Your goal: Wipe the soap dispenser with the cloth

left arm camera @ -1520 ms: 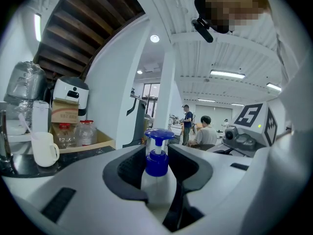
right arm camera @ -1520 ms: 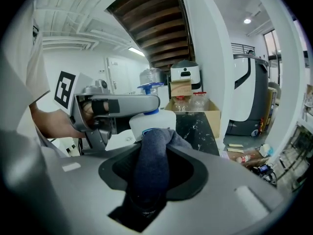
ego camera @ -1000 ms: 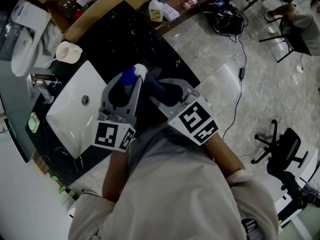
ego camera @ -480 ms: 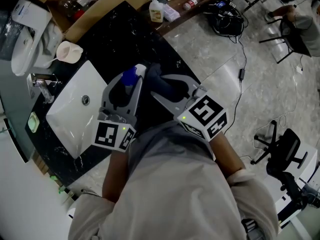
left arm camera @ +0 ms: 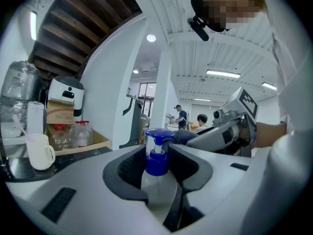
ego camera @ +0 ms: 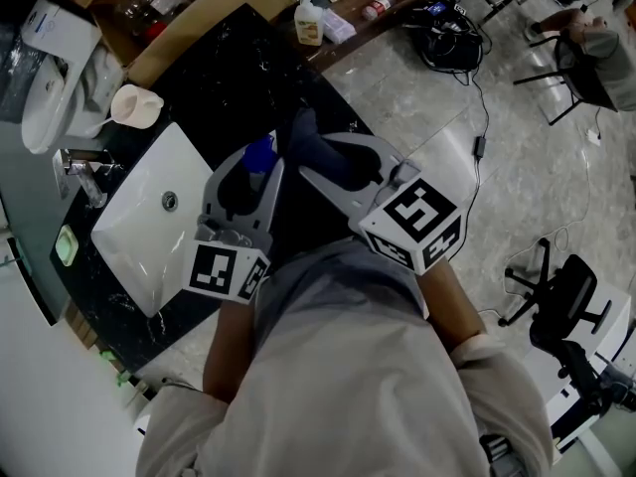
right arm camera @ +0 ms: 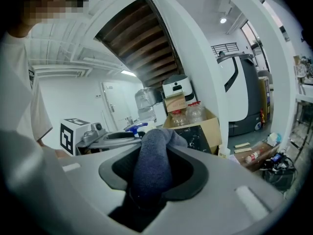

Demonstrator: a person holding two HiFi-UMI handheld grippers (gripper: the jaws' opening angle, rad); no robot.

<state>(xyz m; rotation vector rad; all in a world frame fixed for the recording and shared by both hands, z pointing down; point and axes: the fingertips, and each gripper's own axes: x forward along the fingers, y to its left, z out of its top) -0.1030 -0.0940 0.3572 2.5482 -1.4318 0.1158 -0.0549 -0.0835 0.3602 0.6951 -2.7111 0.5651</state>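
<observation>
One translucent, blue-pumped soap dispenser point(left arm camera: 156, 166); one rolled, fuzzy navy cloth point(right arm camera: 151, 168)

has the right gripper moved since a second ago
Yes. In the head view the right gripper, shut on the cloth, has shifted up the picture along the black counter, and its marker cube sits farther from the white sink.

The black stone worktop point(ego camera: 229, 63) has pale veins. A white square sink point(ego camera: 139, 251) is set into it, with a metal tap point(ego camera: 84, 172) at the sink's left side. A white mug point(ego camera: 134, 104) stands on the worktop near the sink's far corner.
</observation>
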